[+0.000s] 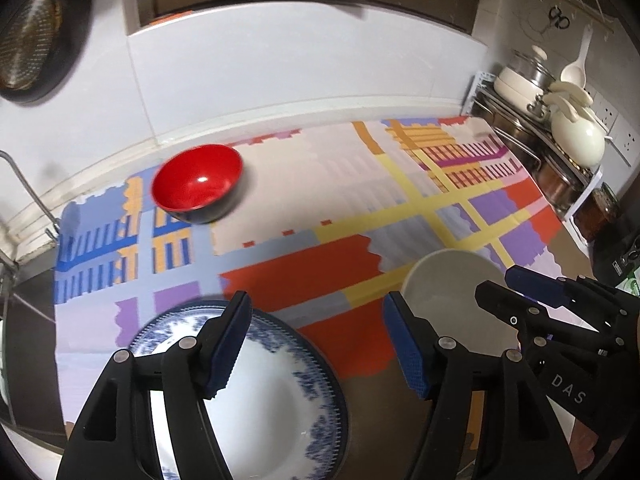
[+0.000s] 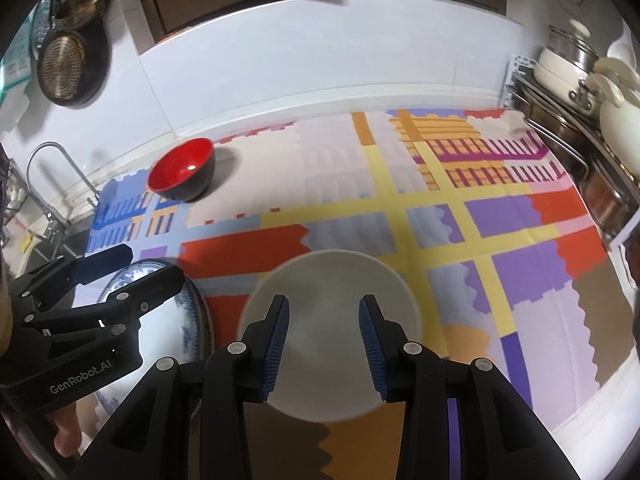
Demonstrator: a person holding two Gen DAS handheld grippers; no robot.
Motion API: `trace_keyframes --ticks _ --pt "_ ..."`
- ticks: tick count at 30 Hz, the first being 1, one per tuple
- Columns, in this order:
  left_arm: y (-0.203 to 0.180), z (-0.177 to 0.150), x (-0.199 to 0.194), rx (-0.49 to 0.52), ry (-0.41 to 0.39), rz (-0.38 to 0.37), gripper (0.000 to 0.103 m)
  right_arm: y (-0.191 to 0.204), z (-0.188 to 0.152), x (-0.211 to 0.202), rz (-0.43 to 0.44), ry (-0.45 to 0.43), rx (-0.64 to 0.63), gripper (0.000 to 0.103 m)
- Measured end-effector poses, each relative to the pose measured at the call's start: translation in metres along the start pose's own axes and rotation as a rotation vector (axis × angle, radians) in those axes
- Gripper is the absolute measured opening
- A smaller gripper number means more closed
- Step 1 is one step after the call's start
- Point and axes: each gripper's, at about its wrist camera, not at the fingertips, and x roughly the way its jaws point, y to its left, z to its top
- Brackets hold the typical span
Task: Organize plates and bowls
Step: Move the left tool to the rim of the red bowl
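Observation:
A blue-and-white patterned plate (image 1: 276, 392) lies on the colourful cloth near the front left; it also shows in the right wrist view (image 2: 188, 308). My left gripper (image 1: 316, 340) is open above its right part, holding nothing. A plain white bowl (image 2: 332, 280) sits on the cloth to the right of the plate; it also shows in the left wrist view (image 1: 448, 284). My right gripper (image 2: 324, 340) is open above the bowl's middle, holding nothing. A red bowl with a black outside (image 1: 198, 182) stands far back left; it also shows in the right wrist view (image 2: 182, 176).
A rack with pots and a white kettle (image 1: 576, 136) stands along the right edge of the counter. A tap (image 2: 60, 172) and sink are at the left. Pans (image 2: 66, 68) hang on the white wall behind. The patterned cloth (image 2: 440, 216) covers the counter.

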Motion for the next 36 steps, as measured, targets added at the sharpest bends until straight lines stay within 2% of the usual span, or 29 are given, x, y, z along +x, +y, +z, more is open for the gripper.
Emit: trace_keyframes --ticks 10,22,36 --pt "0.045 0.003 -0.022 -0.013 -0.048 0.036 0.074 0.039 0.017 -0.003 0.030 -0.048 -0.019 0.038" --pt "0.099 0.014 -0.029 -0.036 -0.077 0.076 0.076 0.086 0.039 0.008 0.053 -0.079 -0.022 0.038" --pt "0.158 0.047 -0.016 -0.024 -0.114 0.107 0.077 0.138 0.078 0.026 0.039 -0.122 -0.030 0.038"
